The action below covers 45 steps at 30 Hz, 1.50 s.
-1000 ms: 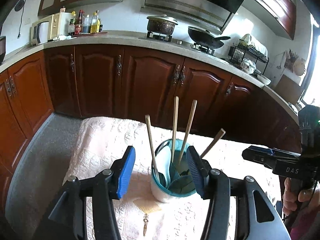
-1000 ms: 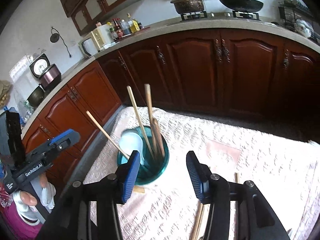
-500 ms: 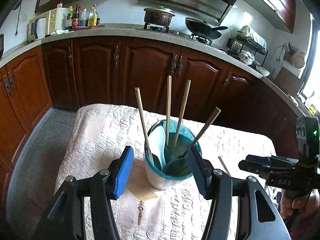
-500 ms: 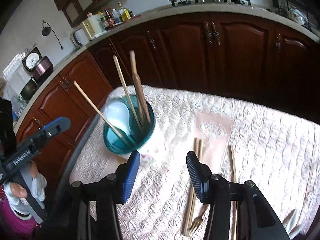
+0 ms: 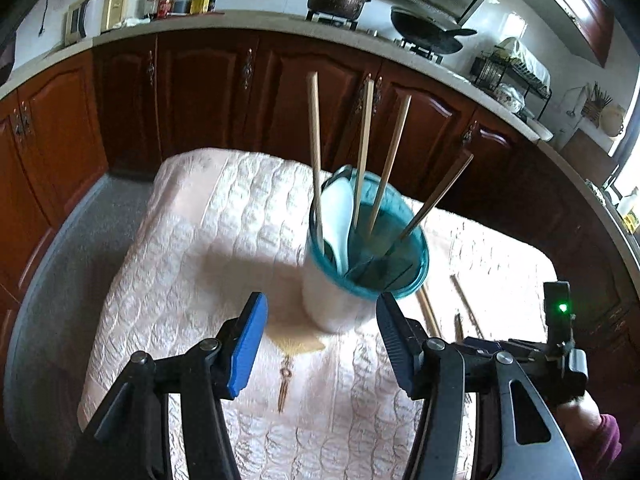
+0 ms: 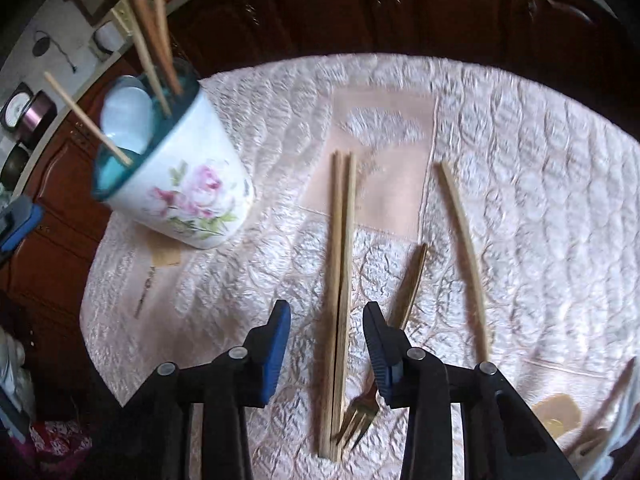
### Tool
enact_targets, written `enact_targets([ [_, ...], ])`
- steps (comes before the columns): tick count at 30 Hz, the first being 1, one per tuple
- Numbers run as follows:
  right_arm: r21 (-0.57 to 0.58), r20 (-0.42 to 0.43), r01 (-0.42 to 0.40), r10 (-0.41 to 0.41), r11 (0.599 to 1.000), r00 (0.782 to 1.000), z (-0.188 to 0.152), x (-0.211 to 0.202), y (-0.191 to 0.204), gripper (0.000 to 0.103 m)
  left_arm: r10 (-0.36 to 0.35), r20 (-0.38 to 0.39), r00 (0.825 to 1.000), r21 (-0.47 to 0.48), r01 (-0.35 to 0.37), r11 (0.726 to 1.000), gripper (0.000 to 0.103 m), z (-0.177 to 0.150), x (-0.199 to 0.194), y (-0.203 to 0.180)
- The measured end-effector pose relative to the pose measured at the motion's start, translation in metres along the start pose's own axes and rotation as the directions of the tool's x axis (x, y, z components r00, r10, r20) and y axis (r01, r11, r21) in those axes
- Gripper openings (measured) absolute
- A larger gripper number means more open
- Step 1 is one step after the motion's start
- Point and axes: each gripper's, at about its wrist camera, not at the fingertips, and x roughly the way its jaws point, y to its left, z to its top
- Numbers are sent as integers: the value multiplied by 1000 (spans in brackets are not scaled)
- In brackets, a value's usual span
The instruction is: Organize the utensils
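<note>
A white flowered cup (image 5: 340,300) with a teal inside stands on the quilted table and holds several chopsticks (image 5: 362,152) and a white spoon (image 5: 340,216). My left gripper (image 5: 322,300) is open just in front of the cup, with one finger on either side of its base and neither touching it. In the right wrist view a pair of chopsticks (image 6: 342,240) lies flat beside a wooden-handled fork (image 6: 404,308) and a single chopstick (image 6: 464,256). My right gripper (image 6: 327,308) hovers over the pair. Its jaws are closing with the pair between them, and the pads do not press on it.
The table carries a pale quilted cloth (image 6: 520,160) with a tassel (image 5: 285,384) lying in front of the cup. Dark wooden cabinets (image 5: 200,92) ring the table. The cup (image 6: 188,184) stands left of the loose utensils. The other hand-held gripper (image 5: 560,344) shows at the right edge.
Both grippers sank toward the table. The right one swung from the cup to above the loose chopsticks and its jaws narrowed. The left one drew closer to the cup.
</note>
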Motion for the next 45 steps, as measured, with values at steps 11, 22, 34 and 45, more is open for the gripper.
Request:
enact_targets([
  [11, -1, -61, -70, 70, 998, 996, -16, 20, 7, 15, 0, -41, 999, -23, -1, 1000, 58, -14, 10, 8],
  [22, -171, -175, -169, 139, 971, 975, -78, 11, 60, 22, 3, -127, 992, -40, -8, 999, 58, -43, 29, 12],
  [34, -201, -99, -120, 102, 972, 990, -37, 21, 76, 22, 5, -156, 988, -55, -14, 998, 58, -53, 35, 15],
  [45, -124, -33, -7, 3, 992, 999, -23, 22, 65, 22, 2, -168, 986, -78, -15, 997, 58, -55, 42, 25],
])
